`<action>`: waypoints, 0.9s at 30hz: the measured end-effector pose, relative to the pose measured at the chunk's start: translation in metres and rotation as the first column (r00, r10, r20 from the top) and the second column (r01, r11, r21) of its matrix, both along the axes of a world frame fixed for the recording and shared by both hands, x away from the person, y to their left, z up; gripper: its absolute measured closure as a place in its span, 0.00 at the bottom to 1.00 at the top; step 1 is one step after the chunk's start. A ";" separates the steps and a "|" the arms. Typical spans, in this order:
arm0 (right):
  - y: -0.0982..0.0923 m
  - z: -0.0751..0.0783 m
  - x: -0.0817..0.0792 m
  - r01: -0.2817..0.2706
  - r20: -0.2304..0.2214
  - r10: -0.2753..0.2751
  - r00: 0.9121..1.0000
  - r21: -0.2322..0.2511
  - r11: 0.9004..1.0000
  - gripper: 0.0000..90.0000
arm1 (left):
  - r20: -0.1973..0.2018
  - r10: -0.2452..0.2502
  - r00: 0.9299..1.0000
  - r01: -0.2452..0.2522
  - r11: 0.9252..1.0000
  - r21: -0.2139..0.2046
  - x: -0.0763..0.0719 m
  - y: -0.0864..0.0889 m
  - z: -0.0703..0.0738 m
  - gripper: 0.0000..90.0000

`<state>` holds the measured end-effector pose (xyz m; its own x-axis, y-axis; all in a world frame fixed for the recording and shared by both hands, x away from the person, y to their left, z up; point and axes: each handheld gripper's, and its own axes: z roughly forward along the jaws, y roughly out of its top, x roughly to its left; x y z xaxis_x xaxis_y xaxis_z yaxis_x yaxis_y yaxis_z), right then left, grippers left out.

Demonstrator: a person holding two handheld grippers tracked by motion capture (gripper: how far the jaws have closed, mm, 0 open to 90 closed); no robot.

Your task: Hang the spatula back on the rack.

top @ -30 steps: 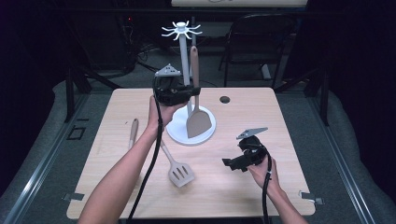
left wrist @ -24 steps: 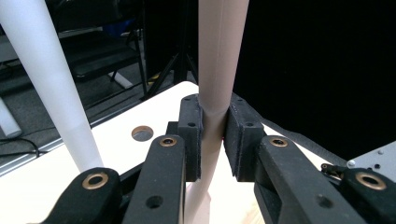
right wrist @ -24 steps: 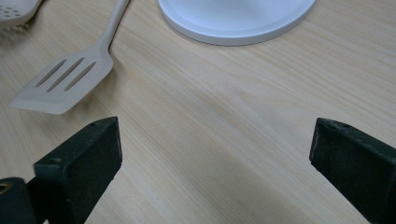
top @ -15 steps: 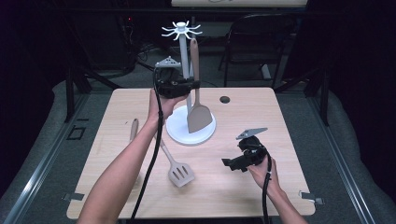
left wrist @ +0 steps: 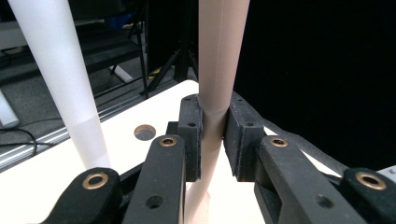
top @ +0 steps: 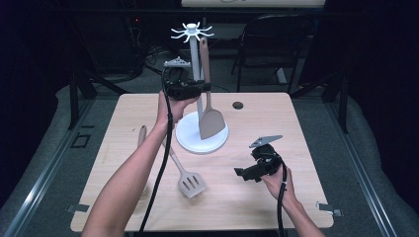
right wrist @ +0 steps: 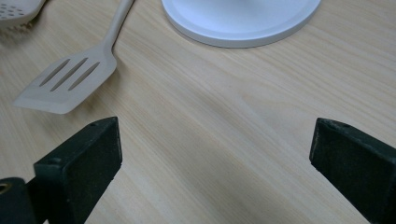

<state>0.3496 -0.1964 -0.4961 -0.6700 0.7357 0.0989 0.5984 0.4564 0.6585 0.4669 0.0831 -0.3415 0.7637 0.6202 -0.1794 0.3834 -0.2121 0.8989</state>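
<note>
Two raised left fingers [left wrist: 212, 140] clamping upright spatula handle [left wrist: 217, 70]; low right fingers [right wrist: 215, 172] wide.

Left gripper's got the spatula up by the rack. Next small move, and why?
Probably lift a little more and bring the handle tip to a hook: the left gripper clamps the solid spatula upright beside the rack pole, its top just under the hook crown.

There are 2 spatulas: 1 solid spatula [top: 210, 116] held upright by the stand, and 1 slotted spatula [top: 190, 182] lying on the bench [top: 296, 128]. 1 slotted spoon [right wrist: 18, 9] shows at an edge of the right gripper view. There is 1 white stand [top: 197, 136] with 1 pole. 2 grippers: left [top: 200, 89], right [top: 242, 174]. 1 hole [top: 238, 105] in the bench. 1 chair [top: 269, 44] stands behind.
</note>
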 end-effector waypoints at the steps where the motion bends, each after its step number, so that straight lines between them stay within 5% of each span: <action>1: 0.000 0.000 0.000 0.000 -0.001 0.000 1.000 0.000 1.000 0.02 | -0.002 0.002 1.000 -0.002 1.000 0.000 0.001 0.000 0.000 0.86; 15: 0.000 -0.001 0.001 -0.003 -0.010 0.003 1.000 0.009 1.000 0.02 | -0.023 0.017 1.000 -0.016 1.000 0.010 0.010 0.005 -0.002 0.86; 27: 0.000 -0.002 0.001 -0.006 -0.018 0.005 1.000 -0.006 1.000 0.02 | 0.042 0.078 0.996 -0.081 0.994 0.077 0.013 0.004 -0.003 0.86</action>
